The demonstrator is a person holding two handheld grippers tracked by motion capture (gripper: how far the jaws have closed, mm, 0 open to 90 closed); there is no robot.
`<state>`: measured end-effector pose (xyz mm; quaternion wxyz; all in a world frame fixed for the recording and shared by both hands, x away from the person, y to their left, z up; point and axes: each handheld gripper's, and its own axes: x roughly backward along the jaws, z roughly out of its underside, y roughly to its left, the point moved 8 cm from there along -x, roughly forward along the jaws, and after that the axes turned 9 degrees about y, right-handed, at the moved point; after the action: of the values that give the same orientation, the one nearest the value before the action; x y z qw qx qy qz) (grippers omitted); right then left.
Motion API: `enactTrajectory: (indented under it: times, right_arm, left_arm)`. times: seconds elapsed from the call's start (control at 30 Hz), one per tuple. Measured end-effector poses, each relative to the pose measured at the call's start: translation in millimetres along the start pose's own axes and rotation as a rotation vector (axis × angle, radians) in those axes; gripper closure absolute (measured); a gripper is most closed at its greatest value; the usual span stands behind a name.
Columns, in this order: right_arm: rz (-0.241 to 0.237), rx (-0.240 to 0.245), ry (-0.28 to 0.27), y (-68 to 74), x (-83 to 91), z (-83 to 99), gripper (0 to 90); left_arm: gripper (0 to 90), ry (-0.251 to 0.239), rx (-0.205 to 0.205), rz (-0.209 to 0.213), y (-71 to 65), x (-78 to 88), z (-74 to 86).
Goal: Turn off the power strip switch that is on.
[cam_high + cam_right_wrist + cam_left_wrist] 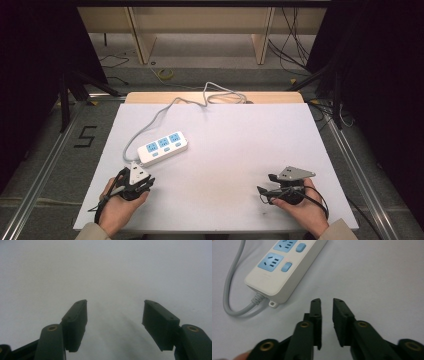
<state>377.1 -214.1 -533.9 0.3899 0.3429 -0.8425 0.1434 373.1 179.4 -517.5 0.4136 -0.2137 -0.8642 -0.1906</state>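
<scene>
A white power strip (162, 146) with three blue sockets lies on the left half of the white table top (240, 150). Its grey cable (150, 122) runs back over the far edge. My left gripper (148, 183) rests just in front of the strip's cable end, held by a hand. In the left gripper view its jaws (327, 301) stand a narrow gap apart with nothing between them; the strip (284, 267) and cable (229, 290) lie ahead on the left. My right gripper (265, 183) sits near the front right, jaws (115, 302) wide apart over bare table.
The table's front edge runs just behind both hands. Beyond the far edge are a wooden board (215, 97), floor cables (295, 45) and wooden frame legs (142, 35). Dark curtains and metal rails (45, 165) flank the table.
</scene>
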Motion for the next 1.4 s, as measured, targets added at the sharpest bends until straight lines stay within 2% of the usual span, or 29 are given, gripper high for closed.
enactTrajectory:
  times: [0.1, 0.33, 0.6, 0.8, 1.03, 1.4]
  right_arm:
    - [-0.001, 0.000, 0.000, -0.2, -0.2, -0.2, 37.3]
    - [-0.005, 0.003, 0.001, 1.1, -0.4, -0.5, 37.3]
    - [-0.006, 0.003, 0.004, 1.5, -0.8, -0.5, 37.3]
    - [-0.007, 0.002, 0.005, 1.5, -2.0, 0.0, 37.3]
    - [-0.005, 0.004, 0.005, 1.6, -1.9, -0.3, 37.3]
    - [-0.004, 0.004, 0.004, 1.6, -1.6, -0.4, 37.3]
  left_arm:
    - [89.2, -0.008, 0.022, 0.001, 1.9, 2.0, -1.8]
    - [89.4, 0.022, 0.073, 0.009, 4.9, 1.4, -0.4]
    - [89.5, 0.057, 0.077, 0.022, 6.2, -1.9, -2.3]
    - [89.6, 0.062, 0.098, 0.014, 9.0, -0.4, -11.4]
    - [89.6, 0.071, 0.115, 0.027, 7.9, -2.5, -16.1]
    - [89.7, 0.077, 0.140, 0.019, 12.0, -0.8, -21.2]
